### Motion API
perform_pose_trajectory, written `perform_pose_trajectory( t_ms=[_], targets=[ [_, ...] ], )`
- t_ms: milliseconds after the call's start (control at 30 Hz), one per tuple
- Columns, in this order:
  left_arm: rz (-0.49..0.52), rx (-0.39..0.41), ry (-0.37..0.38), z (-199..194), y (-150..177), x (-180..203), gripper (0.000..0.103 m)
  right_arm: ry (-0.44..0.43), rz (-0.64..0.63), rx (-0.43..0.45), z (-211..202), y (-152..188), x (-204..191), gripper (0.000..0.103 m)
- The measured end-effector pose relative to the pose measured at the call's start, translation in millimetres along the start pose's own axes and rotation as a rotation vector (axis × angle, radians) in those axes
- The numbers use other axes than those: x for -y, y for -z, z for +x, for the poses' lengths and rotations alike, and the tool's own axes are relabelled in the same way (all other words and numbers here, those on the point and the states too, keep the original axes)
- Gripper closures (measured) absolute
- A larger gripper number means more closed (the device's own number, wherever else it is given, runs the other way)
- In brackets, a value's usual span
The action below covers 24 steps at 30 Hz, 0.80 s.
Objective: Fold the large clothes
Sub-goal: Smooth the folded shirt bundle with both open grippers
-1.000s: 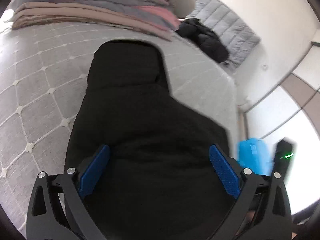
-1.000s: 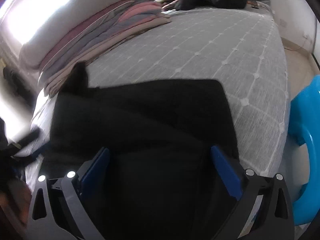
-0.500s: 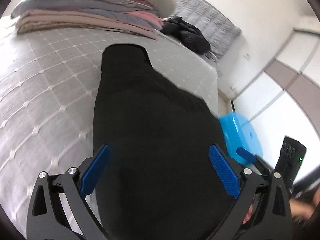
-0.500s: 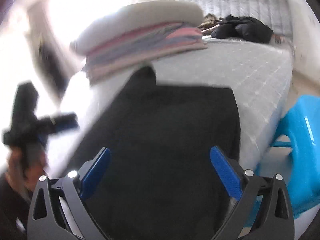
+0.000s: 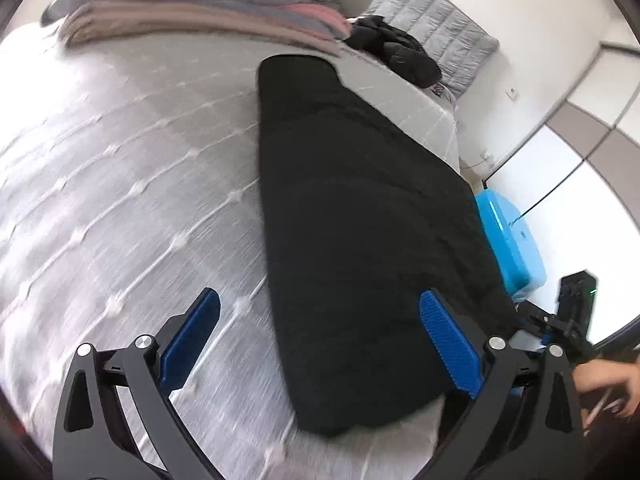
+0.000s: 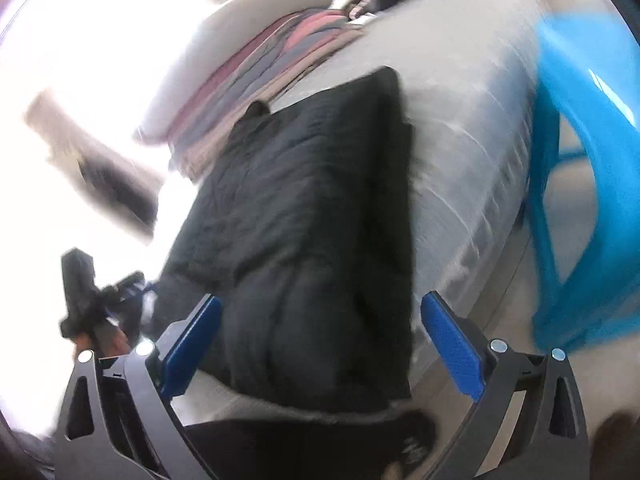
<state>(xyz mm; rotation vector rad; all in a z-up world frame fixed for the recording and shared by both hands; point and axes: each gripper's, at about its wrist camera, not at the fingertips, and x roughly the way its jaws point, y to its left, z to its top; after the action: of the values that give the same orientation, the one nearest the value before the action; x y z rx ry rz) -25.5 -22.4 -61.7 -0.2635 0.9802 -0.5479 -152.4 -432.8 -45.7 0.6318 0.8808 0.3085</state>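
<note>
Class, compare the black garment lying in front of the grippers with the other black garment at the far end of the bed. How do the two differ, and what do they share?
The near black garment lies flat in a long, neat, folded strip; the far black garment sits in a crumpled heap. The near one reaches the bed's front edge beside the blue stool; the far one lies beyond the stack of folded bedding. Both are black and rest on the grey quilted bed.

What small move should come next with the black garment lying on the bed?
Probably bring the left tool down onto the near end of the black garment and grip it for another fold. Both tools are open and empty, and the garment lies long and narrow on the bed, its near end at the edge.
</note>
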Motion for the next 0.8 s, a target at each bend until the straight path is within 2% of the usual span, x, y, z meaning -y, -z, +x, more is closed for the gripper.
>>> perform_pose_trajectory(
  t_ms=[33, 67, 100, 133, 200, 233, 300, 367, 467, 567, 633, 733, 767, 800],
  targets=[
    [-0.017, -0.002, 0.012, -7, 5, -5, 0.007, -0.024, 0.036, 0.010, -7, 2, 6, 0.007],
    [-0.025, -0.001, 0.029, -14, 13, -6, 0.007, -0.094, 0.076, 0.025, -15, 5, 10, 0.007],
    [-0.023, -0.002, 0.065, -21, 21, -7, 0.007, -0.177, 0.103, 0.034, -18, 4, 11, 0.007],
    [-0.017, -0.002, 0.108, -24, 23, -9, 0.007, -0.297, 0.136, 0.040, -21, 5, 8, 0.007],
    [-0.011, -0.004, 0.220, -35, 42, -3, 0.007, -0.378, 0.146, 0.033, -21, -1, -7, 0.006],
    [-0.016, -0.024, 0.279, -35, 51, 0, 0.007, -0.362, 0.131, 0.029, -18, -4, -14, 0.006],
    [-0.027, -0.062, 0.337, -28, 62, 6, 0.007, -0.342, 0.116, -0.002, -4, -16, -25, 0.006],
    [-0.071, -0.115, 0.354, -10, 68, 8, 0.007, -0.316, 0.135, 0.006, 2, -25, -30, 0.006],
    [-0.152, -0.139, 0.395, 8, 73, 5, 0.007, -0.322, 0.102, 0.065, -6, -32, -44, 0.006],
    [-0.189, -0.126, 0.393, 18, 72, 1, 0.007, -0.330, 0.091, 0.072, -11, -32, -52, 0.006],
    [-0.219, -0.116, 0.416, 19, 75, 2, 0.007, -0.310, 0.088, 0.087, -10, -34, -55, 0.006],
    [-0.230, -0.090, 0.462, 19, 73, 7, 0.007, -0.323, 0.094, 0.223, -32, -36, -53, 0.006],
    [-0.223, -0.082, 0.464, 20, 72, 11, 0.007, -0.347, 0.101, 0.249, -34, -39, -53, 0.006],
    [-0.218, -0.082, 0.454, 22, 71, 12, 0.007, -0.356, 0.103, 0.239, -32, -41, -55, 0.006]
  ],
)
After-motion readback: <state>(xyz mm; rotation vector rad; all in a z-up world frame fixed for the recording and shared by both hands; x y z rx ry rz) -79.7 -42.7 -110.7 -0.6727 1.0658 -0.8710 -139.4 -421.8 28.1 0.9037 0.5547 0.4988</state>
